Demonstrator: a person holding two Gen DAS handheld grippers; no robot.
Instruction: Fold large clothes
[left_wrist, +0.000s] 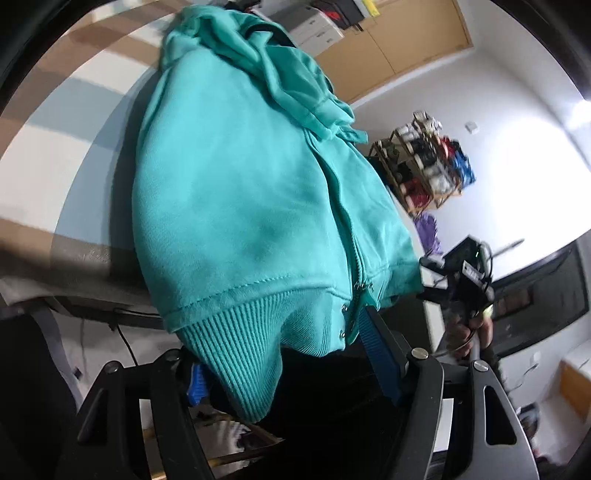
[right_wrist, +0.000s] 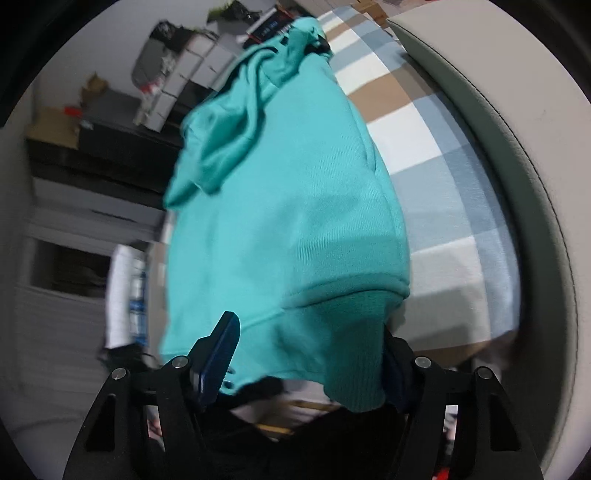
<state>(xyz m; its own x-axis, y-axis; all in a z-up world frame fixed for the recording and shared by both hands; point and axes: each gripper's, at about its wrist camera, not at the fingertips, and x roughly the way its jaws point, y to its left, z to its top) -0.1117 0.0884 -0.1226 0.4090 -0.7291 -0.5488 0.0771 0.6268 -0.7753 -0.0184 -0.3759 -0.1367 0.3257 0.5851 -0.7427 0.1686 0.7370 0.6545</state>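
Ribbed hem of the teal zip hoodie sags between both grippers, left and right; jaws apart, not visibly clamping; soft, floppy, weighty fleece; I'd pinch hem corners at 6 o'clock.

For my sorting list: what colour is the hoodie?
Teal hoodie, all one colour; clearest in the left wrist view.
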